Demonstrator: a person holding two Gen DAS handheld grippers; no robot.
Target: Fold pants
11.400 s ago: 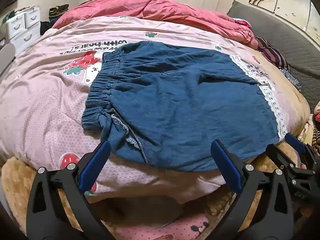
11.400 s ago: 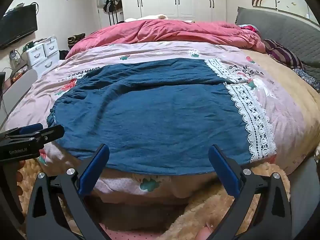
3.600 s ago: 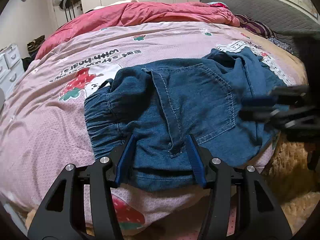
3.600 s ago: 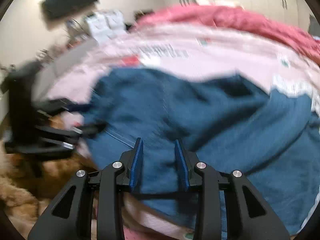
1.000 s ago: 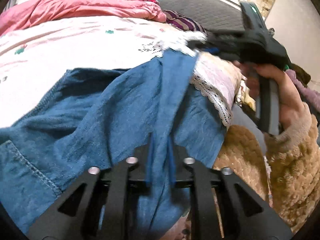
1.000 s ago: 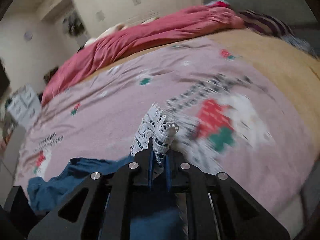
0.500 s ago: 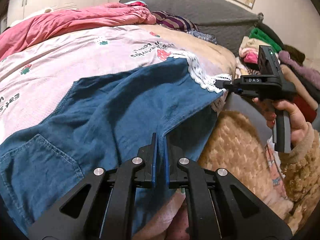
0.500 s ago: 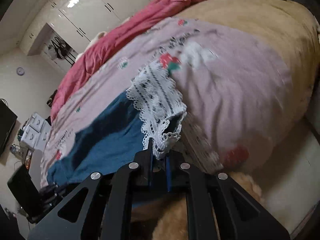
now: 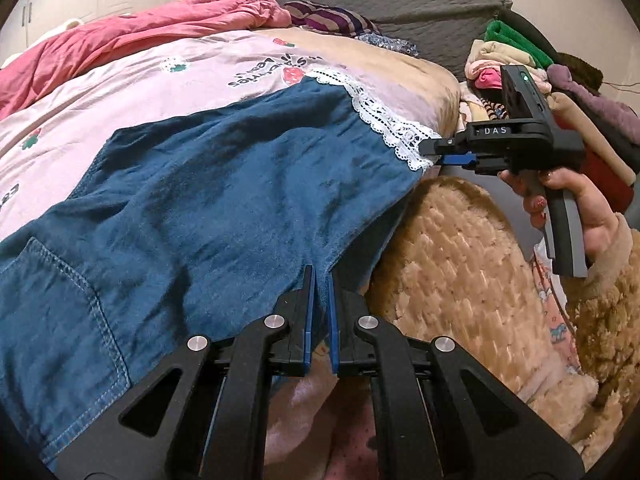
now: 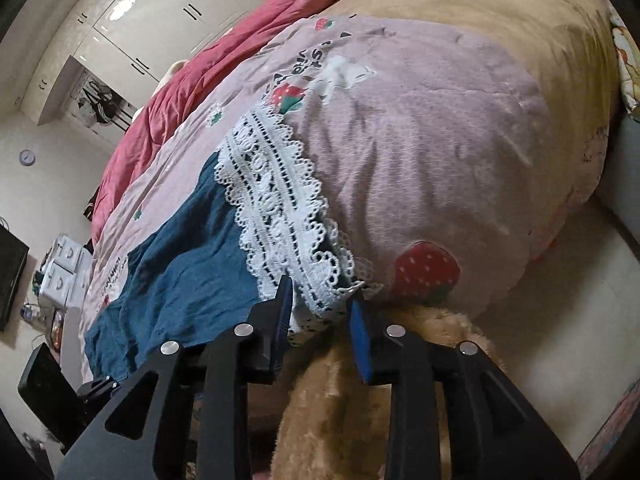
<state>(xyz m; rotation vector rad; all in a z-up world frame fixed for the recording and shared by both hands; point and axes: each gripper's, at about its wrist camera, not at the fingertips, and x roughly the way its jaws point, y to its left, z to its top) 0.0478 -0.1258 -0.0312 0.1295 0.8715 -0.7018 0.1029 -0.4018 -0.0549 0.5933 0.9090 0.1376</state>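
Observation:
Blue denim pants (image 9: 208, 200) with a white lace hem (image 9: 384, 128) lie folded lengthwise on the pink strawberry quilt (image 9: 160, 80). My left gripper (image 9: 320, 280) is shut on the near edge of the denim. My right gripper (image 10: 320, 300) has its jaws parted, and the lace hem corner (image 10: 280, 216) lies loose between them at the bed's edge. The right gripper also shows in the left wrist view (image 9: 444, 152), at the lace corner. A back pocket (image 9: 52, 300) faces up at the left.
A red duvet (image 9: 120, 32) is bunched at the bed's far side. A grey headboard (image 9: 400, 4) and stacked clothes (image 9: 508, 56) stand to the right. A tan fleece sleeve (image 9: 452, 264) lies below the bed edge. White drawers (image 10: 64, 268) stand far left.
My right gripper has opened and let go of the lace hem, which now rests on the quilt. The pants lie flatter. My left gripper stays shut on the denim edge.

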